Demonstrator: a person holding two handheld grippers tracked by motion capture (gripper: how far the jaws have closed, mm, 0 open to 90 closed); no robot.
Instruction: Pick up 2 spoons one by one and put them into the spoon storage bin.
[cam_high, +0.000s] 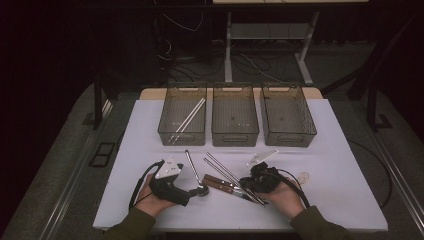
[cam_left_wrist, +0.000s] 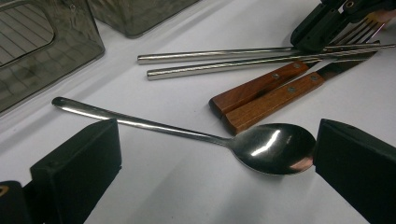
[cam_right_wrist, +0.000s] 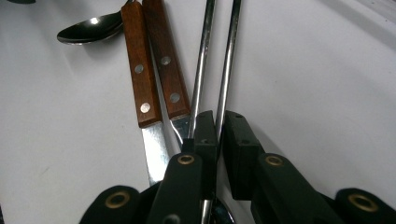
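Three smoked-plastic bins stand in a row across the upper middle of the high view. The left bin (cam_high: 182, 114) holds a pair of pale chopsticks (cam_high: 189, 117) lying on a slant; the middle bin (cam_high: 235, 114) and right bin (cam_high: 288, 113) look bare inside, though small specks on their floors are too faint to name.

Below them, at lower centre of the white table (cam_high: 340, 160), lies my cutlery: a spoon (cam_high: 192, 172), two wooden-handled pieces (cam_high: 219, 182) and two steel chopsticks (cam_high: 232, 176).

My right gripper (cam_right_wrist: 218, 135) has its jaws nearly together, pinched on one steel chopstick (cam_right_wrist: 228, 65); the other steel chopstick (cam_right_wrist: 201, 65) runs just outside the left jaw. This close view shows the rivets, a knife blade (cam_right_wrist: 155, 149) and fork tines that the high view blurs.

My left gripper (cam_left_wrist: 217, 163) stands wide, its jaws flanking the spoon (cam_left_wrist: 273, 147) without pressing it. Its view catches the spoon bowl's shine and the other gripper at upper right.
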